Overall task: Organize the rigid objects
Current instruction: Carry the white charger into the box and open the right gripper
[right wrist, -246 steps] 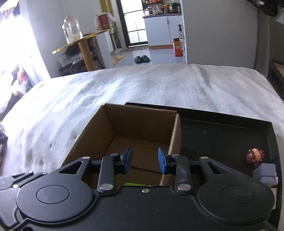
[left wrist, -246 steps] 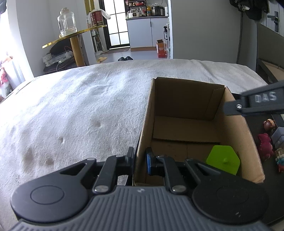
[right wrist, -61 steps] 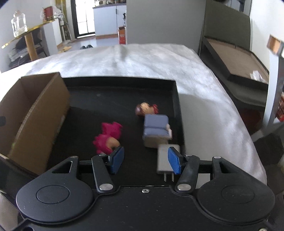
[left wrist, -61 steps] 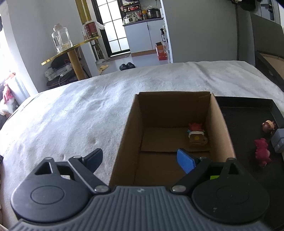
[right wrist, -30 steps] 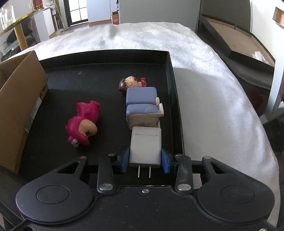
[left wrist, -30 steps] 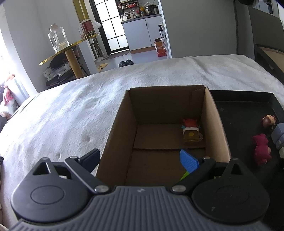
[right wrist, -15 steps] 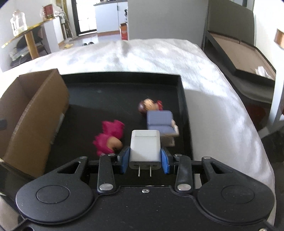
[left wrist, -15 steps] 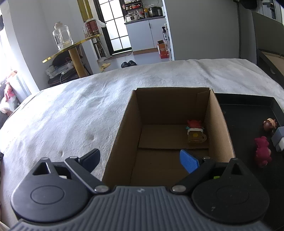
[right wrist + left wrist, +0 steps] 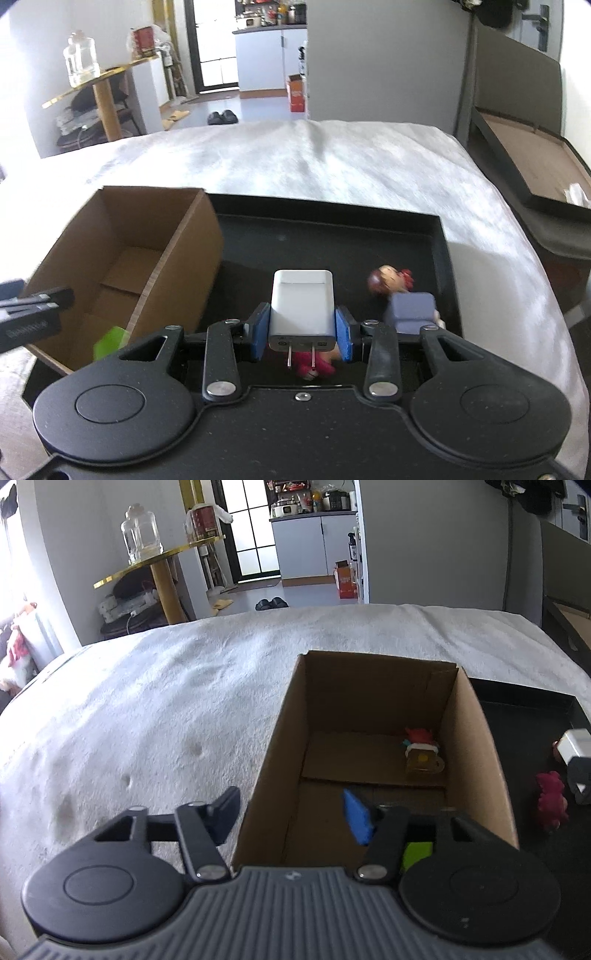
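Since the earlier frames, the right tool (image 9: 302, 334) has lifted one white plug adapter (image 9: 303, 310) off the black tray (image 9: 332, 225); its blue pads clamp the adapter's sides, prongs toward the camera. Left tool (image 9: 291, 812) jaws have just been closing and now straddle the near-left wall of one cardboard box (image 9: 476, 738) without pressing it. Box contents: one small figurine (image 9: 421, 753), one green piece (image 9: 110, 341). Tray contents: one pink figure (image 9: 552, 805), one brown-haired doll (image 9: 386, 280), one blue-grey block (image 9: 412, 308)
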A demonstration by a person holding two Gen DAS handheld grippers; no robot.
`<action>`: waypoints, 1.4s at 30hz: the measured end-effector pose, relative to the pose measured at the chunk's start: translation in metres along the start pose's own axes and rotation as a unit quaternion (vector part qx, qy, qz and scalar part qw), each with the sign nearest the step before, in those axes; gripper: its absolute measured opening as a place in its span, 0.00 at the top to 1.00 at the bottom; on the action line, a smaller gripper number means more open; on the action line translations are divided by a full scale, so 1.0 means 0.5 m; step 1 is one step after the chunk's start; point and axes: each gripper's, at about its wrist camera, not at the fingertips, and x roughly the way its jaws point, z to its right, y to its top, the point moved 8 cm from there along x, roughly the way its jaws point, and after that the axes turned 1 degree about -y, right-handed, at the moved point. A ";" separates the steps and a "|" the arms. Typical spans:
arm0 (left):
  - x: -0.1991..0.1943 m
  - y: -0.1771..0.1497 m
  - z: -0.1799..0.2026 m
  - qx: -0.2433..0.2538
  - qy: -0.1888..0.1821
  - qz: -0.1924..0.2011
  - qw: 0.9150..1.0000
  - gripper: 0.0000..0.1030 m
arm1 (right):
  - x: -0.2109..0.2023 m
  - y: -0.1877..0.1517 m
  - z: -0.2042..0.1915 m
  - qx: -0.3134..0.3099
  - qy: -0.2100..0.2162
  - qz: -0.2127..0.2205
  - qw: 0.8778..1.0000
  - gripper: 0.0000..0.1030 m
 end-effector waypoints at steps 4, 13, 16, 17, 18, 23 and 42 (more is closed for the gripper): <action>-0.001 -0.004 -0.012 -0.005 -0.002 0.002 1.000 0.62 | -0.005 0.010 -0.035 -0.009 0.015 0.009 1.000 0.65; -0.003 -0.011 -0.038 -0.021 -0.011 0.002 1.000 0.81 | -0.018 0.029 -0.106 -0.021 0.033 0.015 0.999 0.65; 0.002 -0.019 -0.048 -0.030 -0.015 -0.006 0.999 0.86 | -0.024 0.032 -0.127 -0.027 0.036 0.018 0.999 0.65; 0.003 -0.022 -0.052 -0.035 -0.020 -0.007 0.999 0.87 | -0.025 0.033 -0.134 -0.030 0.038 0.019 0.999 0.65; 0.003 -0.023 -0.055 -0.038 -0.023 -0.006 0.999 0.87 | -0.026 0.034 -0.140 -0.033 0.039 0.020 0.999 0.65; 0.000 -0.024 -0.058 -0.041 -0.036 -0.001 0.999 0.88 | -0.022 0.035 -0.168 -0.045 0.042 0.021 0.998 0.65; 0.006 -0.024 -0.068 -0.046 -0.052 0.003 0.998 0.88 | -0.002 0.030 -0.243 -0.094 0.036 0.027 0.995 0.62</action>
